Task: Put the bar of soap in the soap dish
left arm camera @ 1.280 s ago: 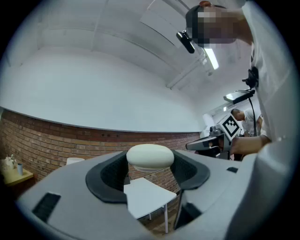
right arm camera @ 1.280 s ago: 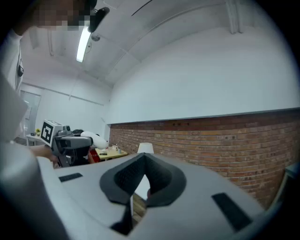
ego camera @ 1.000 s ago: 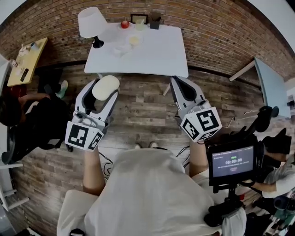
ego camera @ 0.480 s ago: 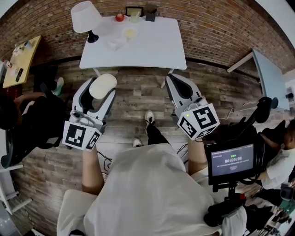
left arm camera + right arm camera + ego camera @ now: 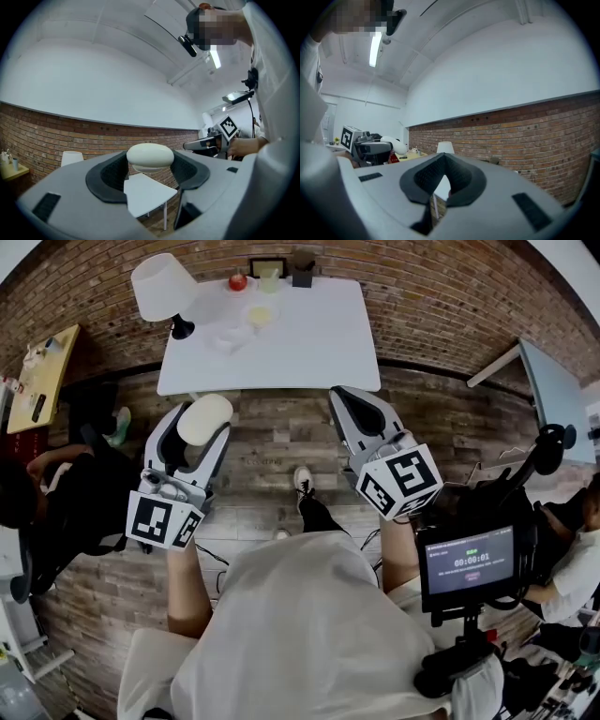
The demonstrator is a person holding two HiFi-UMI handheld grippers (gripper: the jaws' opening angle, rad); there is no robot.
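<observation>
A plank floor point(image 5: 281, 442) fills the head view, with a white bench point(image 5: 314, 338) against a brick wall point(image 5: 441, 296) at the top. The person stands well back from the bench, with both arms raised above the floor.

A white lamp point(image 5: 155, 285) stands at the bench's left corner. The left hand-held gripper point(image 5: 200, 427) is clamped on the soap point(image 5: 150, 155), a pale oval bar pinched between the dark pads near their tips and held in the air, well short of the bench. The right hand-held gripper point(image 5: 356, 395) has its jaws together at the tips, with nothing between them.

On the bench near the lamp lies a small pale thing, perhaps the dish point(image 5: 228, 337), too small to be sure. Beyond it sit a shallow bowl point(image 5: 261, 315) and a small red thing point(image 5: 237, 281).
</observation>
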